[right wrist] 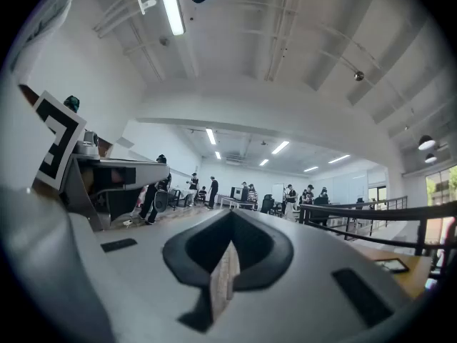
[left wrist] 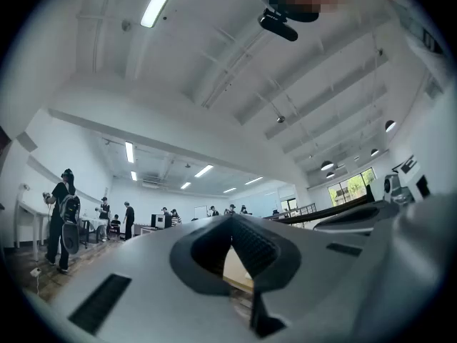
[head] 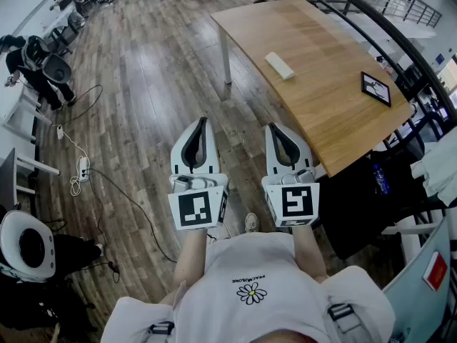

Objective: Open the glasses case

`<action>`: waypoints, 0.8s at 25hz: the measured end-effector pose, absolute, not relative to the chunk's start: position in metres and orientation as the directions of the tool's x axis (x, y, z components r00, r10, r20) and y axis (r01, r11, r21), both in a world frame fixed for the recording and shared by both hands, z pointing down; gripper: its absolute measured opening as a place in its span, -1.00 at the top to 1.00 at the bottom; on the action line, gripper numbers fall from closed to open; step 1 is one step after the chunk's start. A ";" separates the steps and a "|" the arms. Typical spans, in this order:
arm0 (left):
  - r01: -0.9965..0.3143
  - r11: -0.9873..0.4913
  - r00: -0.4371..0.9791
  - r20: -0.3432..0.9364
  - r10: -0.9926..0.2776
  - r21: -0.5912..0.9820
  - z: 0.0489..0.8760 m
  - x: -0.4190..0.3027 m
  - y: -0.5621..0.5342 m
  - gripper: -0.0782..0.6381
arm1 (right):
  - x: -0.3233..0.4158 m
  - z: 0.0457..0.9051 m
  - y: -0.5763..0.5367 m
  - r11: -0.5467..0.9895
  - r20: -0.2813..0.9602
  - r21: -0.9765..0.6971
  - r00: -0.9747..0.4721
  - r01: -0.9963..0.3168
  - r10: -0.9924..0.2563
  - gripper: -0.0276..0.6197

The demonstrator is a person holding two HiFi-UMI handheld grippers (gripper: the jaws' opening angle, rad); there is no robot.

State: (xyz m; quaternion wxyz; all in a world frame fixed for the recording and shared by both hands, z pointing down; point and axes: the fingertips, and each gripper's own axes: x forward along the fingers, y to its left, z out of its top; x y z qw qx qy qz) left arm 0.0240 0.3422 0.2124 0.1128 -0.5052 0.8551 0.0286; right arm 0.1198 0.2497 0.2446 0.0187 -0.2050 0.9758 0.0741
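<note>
A pale oblong glasses case [head: 280, 65] lies on the wooden table [head: 321, 56], far ahead of both grippers. My left gripper [head: 202, 122] and right gripper [head: 275, 128] hang side by side over the floor, short of the table's near edge, each with its marker cube toward me. Both are shut with nothing between the jaws. In the left gripper view the closed left gripper [left wrist: 232, 220] points slightly upward at the room and ceiling. The right gripper view shows the closed right gripper [right wrist: 230, 216] pointing level across the room. Neither gripper view shows the case.
A black tablet-like frame [head: 375, 88] lies near the table's right edge. A dark curved railing [head: 400, 45] runs behind the table. Cables and a power strip [head: 82, 168] lie on the wooden floor at left. People stand at desks in the far left.
</note>
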 end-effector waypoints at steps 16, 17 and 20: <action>-0.873 0.487 -0.473 -0.194 -0.860 -0.032 0.231 0.019 0.316 0.73 | 0.108 0.277 0.241 0.953 0.014 0.151 -0.963 -0.263 -0.268 0.89; -0.874 0.485 -0.471 -0.190 -0.861 -0.030 0.233 0.019 0.312 0.73 | 0.108 0.278 0.240 0.950 0.024 0.173 -0.963 -0.261 -0.269 0.89; -0.875 0.483 -0.467 -0.188 -0.864 -0.043 0.235 0.022 0.307 0.73 | 0.109 0.283 0.236 0.948 0.029 0.178 -0.961 -0.265 -0.275 0.89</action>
